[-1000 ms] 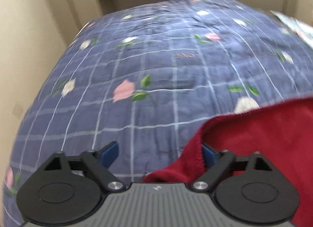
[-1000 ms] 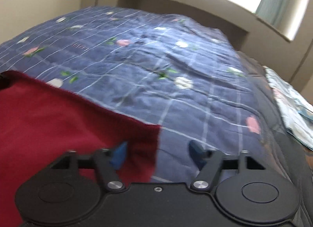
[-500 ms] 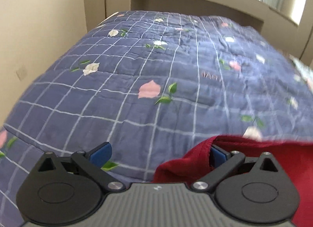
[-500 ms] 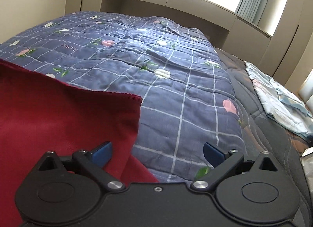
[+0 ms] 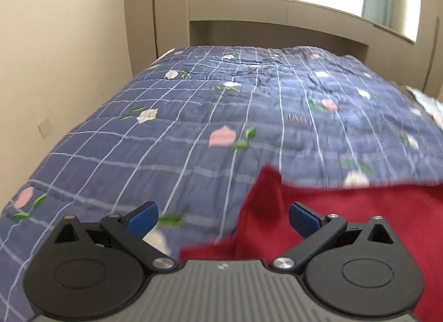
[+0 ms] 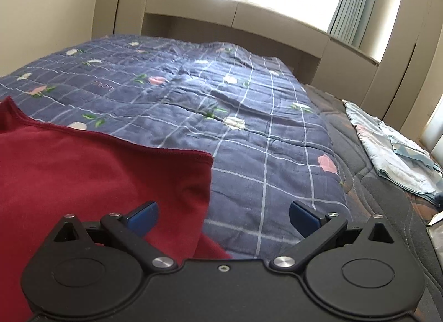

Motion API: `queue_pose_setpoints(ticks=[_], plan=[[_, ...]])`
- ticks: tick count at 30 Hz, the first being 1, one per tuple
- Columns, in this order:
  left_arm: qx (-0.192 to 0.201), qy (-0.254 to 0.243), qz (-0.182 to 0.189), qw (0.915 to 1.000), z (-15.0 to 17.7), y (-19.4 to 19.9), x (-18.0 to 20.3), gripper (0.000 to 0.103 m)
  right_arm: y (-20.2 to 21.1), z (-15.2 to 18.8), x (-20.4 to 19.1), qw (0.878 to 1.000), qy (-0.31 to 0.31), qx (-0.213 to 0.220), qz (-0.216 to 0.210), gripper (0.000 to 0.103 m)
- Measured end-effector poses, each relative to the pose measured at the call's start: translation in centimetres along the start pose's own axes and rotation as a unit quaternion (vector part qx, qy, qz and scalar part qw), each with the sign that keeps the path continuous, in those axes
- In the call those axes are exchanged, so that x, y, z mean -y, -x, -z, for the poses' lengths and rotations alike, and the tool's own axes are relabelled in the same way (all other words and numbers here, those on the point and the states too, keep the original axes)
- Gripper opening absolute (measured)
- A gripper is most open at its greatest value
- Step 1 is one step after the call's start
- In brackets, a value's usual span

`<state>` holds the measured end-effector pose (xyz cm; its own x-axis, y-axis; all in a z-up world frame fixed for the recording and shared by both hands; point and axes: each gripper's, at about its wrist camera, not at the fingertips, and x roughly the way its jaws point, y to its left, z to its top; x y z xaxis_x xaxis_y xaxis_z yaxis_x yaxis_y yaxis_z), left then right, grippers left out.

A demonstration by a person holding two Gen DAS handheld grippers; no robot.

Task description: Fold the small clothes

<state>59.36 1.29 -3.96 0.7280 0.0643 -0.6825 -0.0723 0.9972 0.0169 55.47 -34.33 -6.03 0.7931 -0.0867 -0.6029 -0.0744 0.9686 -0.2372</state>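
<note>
**A:** Both grippers are pulling back from the red cloth (image 6: 91,172), and the right gripper (image 6: 223,215) has just been spreading its jaws; a second ago its left pad was down on the corner, now that corner is lying loose on the quilt (image 6: 249,133) with nothing pressing it.

**B:** So it's letting go, I'd say. And the other side?

**A:** The left gripper (image 5: 223,215) is standing wide open too. A fold of the cloth is rising between its pads, but neither pad is squeezing it. That view is blurring, so the edge there is hard to read.

**B:** Why spread it here?

**A:** My guess: the quilt is giving a broad flat bed to lay the piece out before folding, with one gripper working each end.

**B:** Which way is it running?

**A:** It's lying across the near part of the bed, long axis side to side between the two grippers, hemmed edge facing the headboard (image 6: 249,21). Its right corner is sitting just ahead of the right gripper.

**B:** And that pale bundle?

**A:** Pale cloth (image 6: 393,150) is waiting well apart, off at the right edge of the bed.
</note>
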Motion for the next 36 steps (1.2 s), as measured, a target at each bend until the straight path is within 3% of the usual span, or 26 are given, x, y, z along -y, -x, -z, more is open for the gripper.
queue_pose_setpoints(ticks=[4,8,15,19,27,33,36], plan=[[0.009,-0.013,-0.011,0.9998,3.3,1.5,-0.7,0.103,2.8,2.2,-0.4,1.000,0.004,0.007,-0.004,0.102],[-0.009,-0.022,-0.045,0.9987,5.2,1.3,-1.7,0.102,4.0,5.1,-1.0,0.998,0.044,0.013,0.032,0.102],[-0.005,0.036,-0.020,0.9991,6.1,3.8,-4.5,0.103,6.6,6.8,-0.9,0.995,0.048,0.039,0.083,0.102],[0.006,0.080,0.008,0.9967,7.6,6.6,-5.8,0.103,9.3,7.9,-0.8,0.998,-0.002,0.045,0.051,0.102],[-0.043,0.160,0.073,0.9835,12.2,8.9,-6.1,0.103,12.9,10.4,-1.5,0.990,-0.130,0.030,-0.037,0.102],[-0.040,0.188,0.066,0.9792,13.2,9.0,-5.7,0.103,12.1,11.2,-1.3,0.977,-0.206,0.008,-0.056,0.102],[-0.045,0.203,0.060,0.9762,13.3,9.4,-5.5,0.102,11.6,11.7,-1.2,0.972,-0.233,-0.003,-0.039,0.102]])
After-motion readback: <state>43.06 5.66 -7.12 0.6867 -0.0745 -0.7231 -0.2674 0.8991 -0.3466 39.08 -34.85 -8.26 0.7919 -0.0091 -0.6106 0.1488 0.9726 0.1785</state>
